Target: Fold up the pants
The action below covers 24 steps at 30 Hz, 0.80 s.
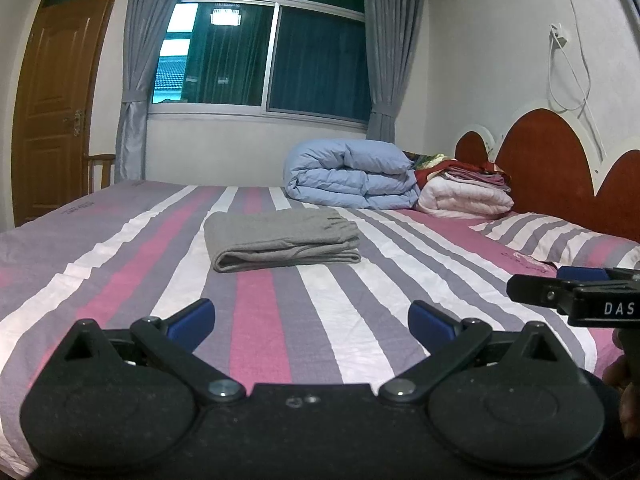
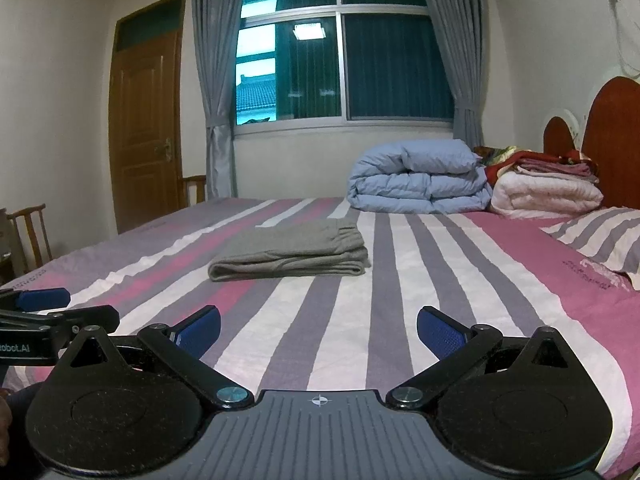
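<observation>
Grey pants (image 1: 280, 240) lie folded in a neat rectangular stack on the striped bed sheet (image 1: 260, 320); they also show in the right wrist view (image 2: 292, 254). My left gripper (image 1: 311, 322) is open and empty, held low over the sheet well in front of the pants. My right gripper (image 2: 319, 330) is open and empty, also short of the pants. The right gripper shows at the right edge of the left wrist view (image 1: 576, 292). The left gripper shows at the left edge of the right wrist view (image 2: 44, 308).
A folded blue duvet (image 1: 352, 174) and a stack of white and red blankets (image 1: 464, 192) sit at the far side by the red headboard (image 1: 552, 168). A striped pillow (image 1: 560, 236) lies at right. A wooden door (image 2: 146, 128) and chairs (image 2: 30, 236) stand left.
</observation>
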Tool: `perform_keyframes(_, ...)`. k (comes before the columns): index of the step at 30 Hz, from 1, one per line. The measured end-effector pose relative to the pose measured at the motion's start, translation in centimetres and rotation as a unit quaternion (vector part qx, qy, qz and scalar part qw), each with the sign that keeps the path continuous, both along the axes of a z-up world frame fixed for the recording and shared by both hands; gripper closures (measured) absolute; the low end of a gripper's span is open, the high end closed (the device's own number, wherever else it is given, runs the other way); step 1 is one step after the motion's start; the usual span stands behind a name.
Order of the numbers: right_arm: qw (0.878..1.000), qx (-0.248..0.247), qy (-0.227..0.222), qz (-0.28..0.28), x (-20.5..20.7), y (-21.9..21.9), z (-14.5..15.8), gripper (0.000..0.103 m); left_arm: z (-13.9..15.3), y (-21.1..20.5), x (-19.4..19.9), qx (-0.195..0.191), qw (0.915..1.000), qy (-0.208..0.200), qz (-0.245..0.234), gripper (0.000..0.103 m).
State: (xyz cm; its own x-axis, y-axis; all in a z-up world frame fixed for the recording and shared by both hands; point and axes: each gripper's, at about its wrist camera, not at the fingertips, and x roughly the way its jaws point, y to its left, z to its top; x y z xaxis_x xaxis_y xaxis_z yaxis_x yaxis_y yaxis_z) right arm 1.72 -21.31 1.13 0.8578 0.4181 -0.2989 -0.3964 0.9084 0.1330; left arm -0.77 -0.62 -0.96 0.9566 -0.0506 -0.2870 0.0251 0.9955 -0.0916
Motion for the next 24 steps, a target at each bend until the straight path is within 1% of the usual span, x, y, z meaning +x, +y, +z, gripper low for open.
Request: perform_keyframes(24, 1.000, 0.001, 0.001, -0.001, -0.07, 0.20, 0.02, 0.000, -0.05, 0.02, 0.00, 0.000, 1.0000, 0.002, 0.000, 0.006)
